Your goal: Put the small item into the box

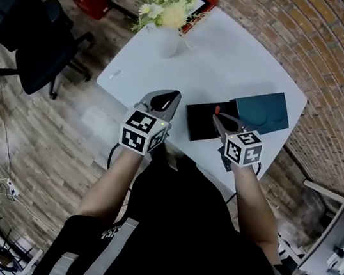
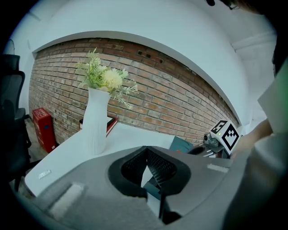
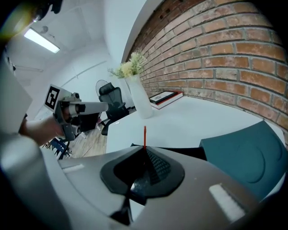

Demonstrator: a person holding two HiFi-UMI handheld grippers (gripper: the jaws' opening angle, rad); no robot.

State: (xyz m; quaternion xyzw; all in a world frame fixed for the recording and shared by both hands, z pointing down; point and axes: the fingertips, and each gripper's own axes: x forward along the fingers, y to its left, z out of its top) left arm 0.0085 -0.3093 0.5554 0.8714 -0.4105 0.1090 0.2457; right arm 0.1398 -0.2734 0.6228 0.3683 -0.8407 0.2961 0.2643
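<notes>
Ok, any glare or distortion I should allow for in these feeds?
Head view: strong fisheye, brick wall curves round the white table. Left gripper view: black corners, wall bowed. Right gripper view: ceiling light glares top left; thin red item in the right gripper looks sharp.

The small item (image 3: pixel 144 134) is a thin red stick. It stands upright, its lower end pinched between the closed jaws of the right gripper (image 3: pixel 145 149) and its tip poking up above them. It hangs over the right part of the box (image 1: pixel 202 120), a shallow black tray lying open and flat. The teal lid (image 1: pixel 264 109) lies flat just beside the box, on its far right side.
</notes>
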